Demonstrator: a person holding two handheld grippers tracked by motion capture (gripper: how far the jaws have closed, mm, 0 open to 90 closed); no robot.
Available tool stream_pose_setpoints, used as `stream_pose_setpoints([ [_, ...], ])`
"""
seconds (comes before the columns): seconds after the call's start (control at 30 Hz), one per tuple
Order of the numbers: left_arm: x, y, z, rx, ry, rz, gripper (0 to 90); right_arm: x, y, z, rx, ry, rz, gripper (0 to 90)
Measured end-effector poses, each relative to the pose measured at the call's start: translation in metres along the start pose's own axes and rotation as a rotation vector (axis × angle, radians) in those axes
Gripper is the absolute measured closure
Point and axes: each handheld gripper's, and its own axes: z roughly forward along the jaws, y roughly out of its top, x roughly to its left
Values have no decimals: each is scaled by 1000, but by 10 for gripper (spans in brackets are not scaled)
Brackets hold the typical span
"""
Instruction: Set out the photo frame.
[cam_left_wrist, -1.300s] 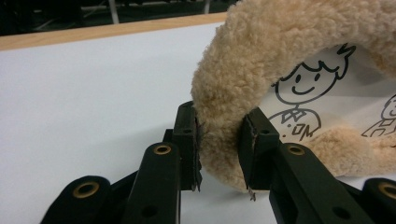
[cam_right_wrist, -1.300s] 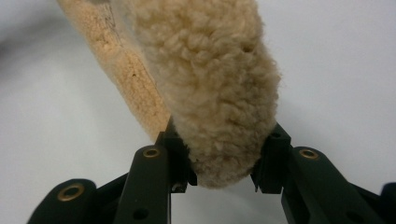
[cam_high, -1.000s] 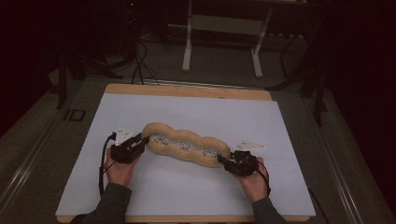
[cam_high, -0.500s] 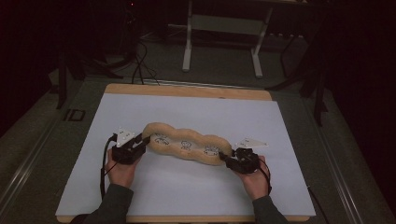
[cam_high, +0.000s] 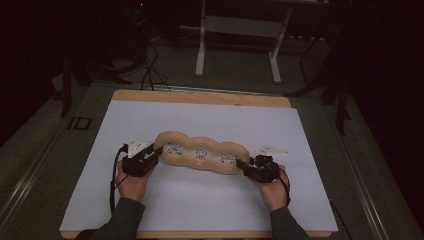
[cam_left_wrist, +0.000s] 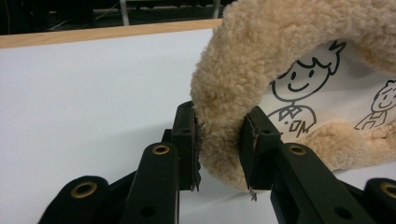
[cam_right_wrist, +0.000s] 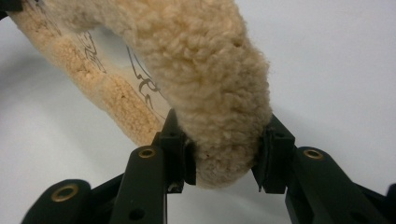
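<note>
Fleece cushion (cam_high: 201, 152) with cartoon prints, lying on the white tabletop (cam_high: 200, 200), long axis running left to right. Left claw (cam_high: 151, 153) pinches its left end; right claw (cam_high: 242, 164), jaws just easing apart, grips its right end.

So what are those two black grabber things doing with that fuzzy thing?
A person holds a long tan fleecy cushion with cartoon faces by its two ends, over a white-covered table. The left gripper pinches the fleecy rim at one end. The right gripper is around the other end, and its jaws have just been opening, with the fleece between them.
</note>
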Motion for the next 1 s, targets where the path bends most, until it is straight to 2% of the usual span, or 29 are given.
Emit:
stream_pose_setpoints([
  [0.33,-1,1,1,20,8,-18,706,-4,4,4,-2,-6,-6,607],
  [0.7,-7,1,9,37,33,-10,704,-15,2,14,-3,-8,31,590],
  [1.0,-8,-2,22,85,18,-4,692,-21,4,20,7,-34,26,575],
])
